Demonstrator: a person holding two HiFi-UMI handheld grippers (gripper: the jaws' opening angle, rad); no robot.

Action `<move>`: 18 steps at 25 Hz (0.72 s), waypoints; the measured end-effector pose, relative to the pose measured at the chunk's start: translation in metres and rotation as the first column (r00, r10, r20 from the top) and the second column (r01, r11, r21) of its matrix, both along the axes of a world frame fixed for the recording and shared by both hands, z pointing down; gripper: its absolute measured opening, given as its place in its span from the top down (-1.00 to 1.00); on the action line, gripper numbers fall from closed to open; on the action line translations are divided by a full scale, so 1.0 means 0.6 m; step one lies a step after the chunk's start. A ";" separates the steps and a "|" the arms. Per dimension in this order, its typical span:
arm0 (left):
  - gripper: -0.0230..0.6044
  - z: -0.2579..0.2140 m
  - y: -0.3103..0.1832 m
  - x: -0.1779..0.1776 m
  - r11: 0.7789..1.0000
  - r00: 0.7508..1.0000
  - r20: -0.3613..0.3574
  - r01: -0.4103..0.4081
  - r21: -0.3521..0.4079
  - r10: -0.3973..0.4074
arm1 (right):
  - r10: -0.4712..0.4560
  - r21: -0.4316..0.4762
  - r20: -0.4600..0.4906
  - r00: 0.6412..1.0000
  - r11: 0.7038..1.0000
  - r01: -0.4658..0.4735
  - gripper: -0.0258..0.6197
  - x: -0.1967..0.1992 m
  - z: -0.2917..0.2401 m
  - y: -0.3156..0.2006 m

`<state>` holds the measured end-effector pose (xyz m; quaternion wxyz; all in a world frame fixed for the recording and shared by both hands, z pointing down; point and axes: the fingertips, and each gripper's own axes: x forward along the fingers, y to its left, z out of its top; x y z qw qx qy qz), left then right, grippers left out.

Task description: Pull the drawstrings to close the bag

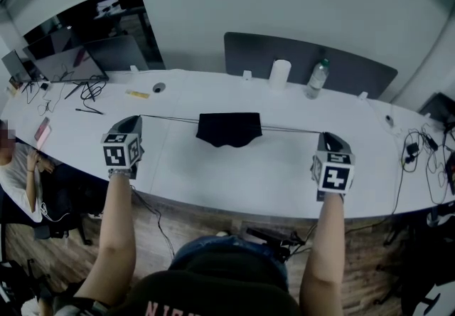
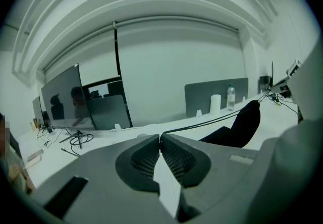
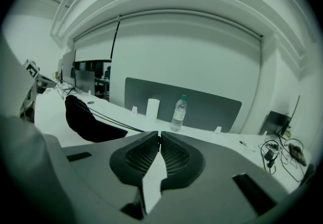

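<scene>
A black drawstring bag [image 1: 229,129] lies gathered on the white table [image 1: 234,172], midway between my two grippers. One thin dark drawstring [image 1: 170,119] runs taut from the bag's left side to my left gripper [image 1: 134,121], whose jaws are shut on it. The other drawstring [image 1: 293,129] stretches right to my right gripper [image 1: 325,137], also shut on it. In the left gripper view the string [image 2: 212,121] leads from the pinched tips [image 2: 160,137] to the bag [image 2: 243,123]. The right gripper view shows its string [image 3: 113,121] entering the closed tips [image 3: 159,134], with the bag [image 3: 83,119] beyond.
A water bottle [image 1: 316,80] and a white paper roll [image 1: 280,74] stand at the back in front of a grey divider [image 1: 306,58]. A monitor [image 1: 71,62] and cables sit at the far left, more cables [image 1: 419,147] at the right. A person [image 1: 14,172] sits at the left edge.
</scene>
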<state>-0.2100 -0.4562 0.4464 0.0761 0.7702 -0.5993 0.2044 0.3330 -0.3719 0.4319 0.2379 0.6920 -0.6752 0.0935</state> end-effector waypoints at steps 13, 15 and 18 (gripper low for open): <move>0.88 -0.105 -0.042 0.025 0.985 0.974 -0.203 0.127 0.120 -0.100 | 0.158 0.227 0.116 0.981 0.957 -0.181 0.89 0.005 -0.134 -0.041; 0.88 -0.115 -0.043 0.032 0.983 0.965 -0.244 0.130 0.129 -0.096 | 0.152 0.232 0.141 0.978 0.955 -0.182 0.89 -0.004 -0.138 -0.044; 0.88 -0.123 -0.040 0.044 0.983 0.956 -0.282 0.123 0.139 -0.080 | 0.107 0.224 0.149 0.983 0.965 -0.139 0.89 -0.040 -0.133 -0.051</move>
